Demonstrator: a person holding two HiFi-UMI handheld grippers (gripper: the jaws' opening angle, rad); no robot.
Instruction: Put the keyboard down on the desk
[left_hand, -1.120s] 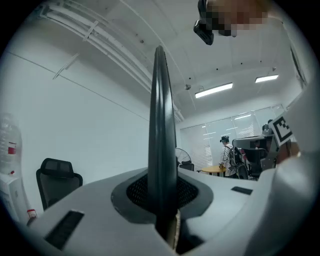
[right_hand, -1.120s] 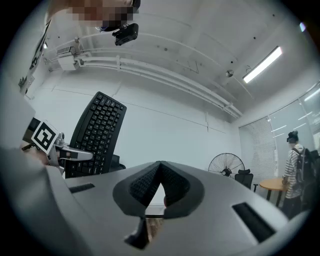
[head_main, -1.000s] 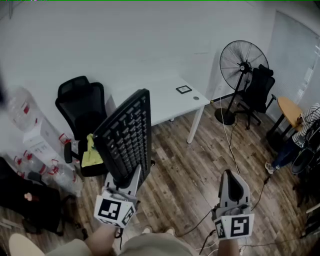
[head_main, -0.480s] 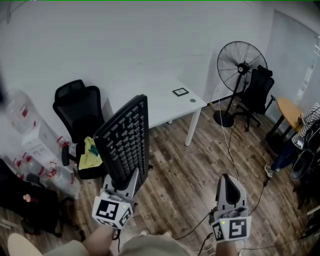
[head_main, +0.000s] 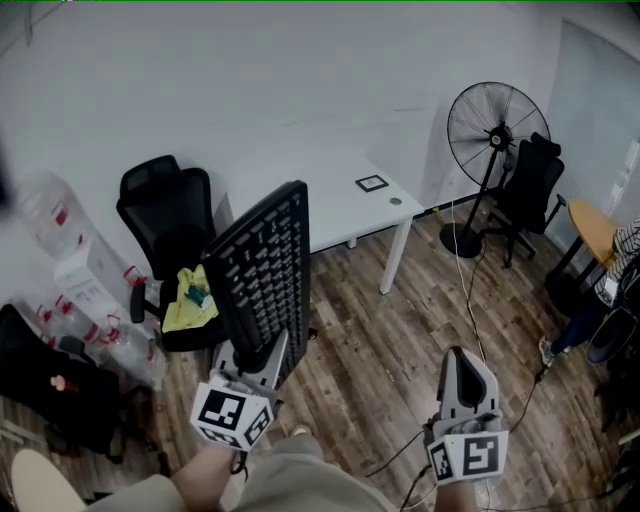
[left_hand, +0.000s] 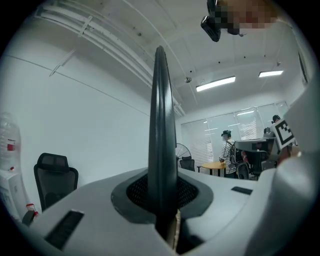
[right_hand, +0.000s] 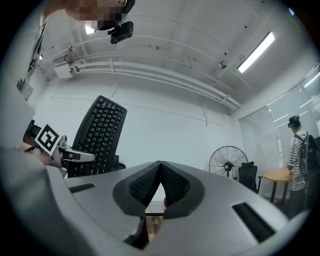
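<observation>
A white desk (head_main: 340, 200) stands against the far wall. A black office chair (head_main: 165, 215) sits at its left end and a black standing fan (head_main: 490, 125) stands beyond its right end. I stand on wood flooring, apart from the desk. A black keyboard (head_main: 262, 270) rises upright on end in the air in front of the chair. Its keys are turned toward my right side, and it is not on the desk. My left claw (head_main: 255, 355) pinches its lower short end. My right claw (head_main: 462, 358) is low at my right side, with its jaws pressed together at the tips on nothing. A yellow cloth (head_main: 190, 300) lies on the chair seat. A small black-framed square (head_main: 371, 182) lies near the desk's right end.
</observation>
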